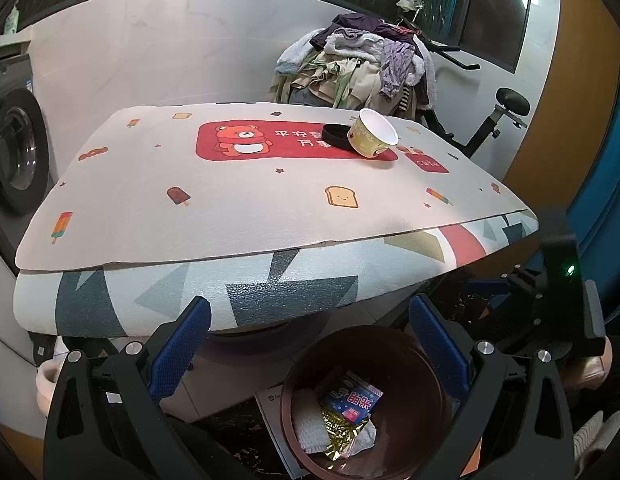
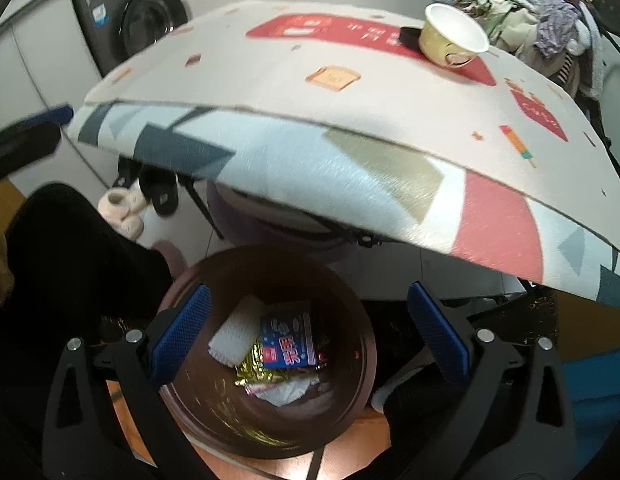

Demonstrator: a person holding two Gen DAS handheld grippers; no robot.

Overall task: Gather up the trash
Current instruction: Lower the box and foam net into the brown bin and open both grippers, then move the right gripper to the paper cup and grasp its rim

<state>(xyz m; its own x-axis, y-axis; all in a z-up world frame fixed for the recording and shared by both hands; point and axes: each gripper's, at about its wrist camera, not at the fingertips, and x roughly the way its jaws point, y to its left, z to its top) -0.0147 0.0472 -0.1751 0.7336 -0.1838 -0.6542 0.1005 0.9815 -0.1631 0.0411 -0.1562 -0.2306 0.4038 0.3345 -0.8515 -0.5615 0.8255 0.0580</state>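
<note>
Left wrist view: the left gripper [image 1: 310, 344] hangs wide open and empty, by the table [image 1: 269, 292] edge and over the brown bin [image 1: 394, 344] on the floor. In the bin lie a blue packet [image 1: 356, 398], gold foil [image 1: 342, 430] and a white pad [image 1: 310, 426]. On the mat [image 1: 229, 200] a paper cup [image 1: 372, 132] leans against a black lid [image 1: 336, 136].

Right wrist view: the right gripper [image 2: 310, 328] is above the bin [image 2: 213, 412], jaws spread fully, nothing between them. The packet [image 2: 287, 340], foil [image 2: 255, 368] and pad [image 2: 235, 334] rest at the bottom. The cup [image 2: 450, 36] sits on the table [image 2: 310, 152] at the far side.
</note>
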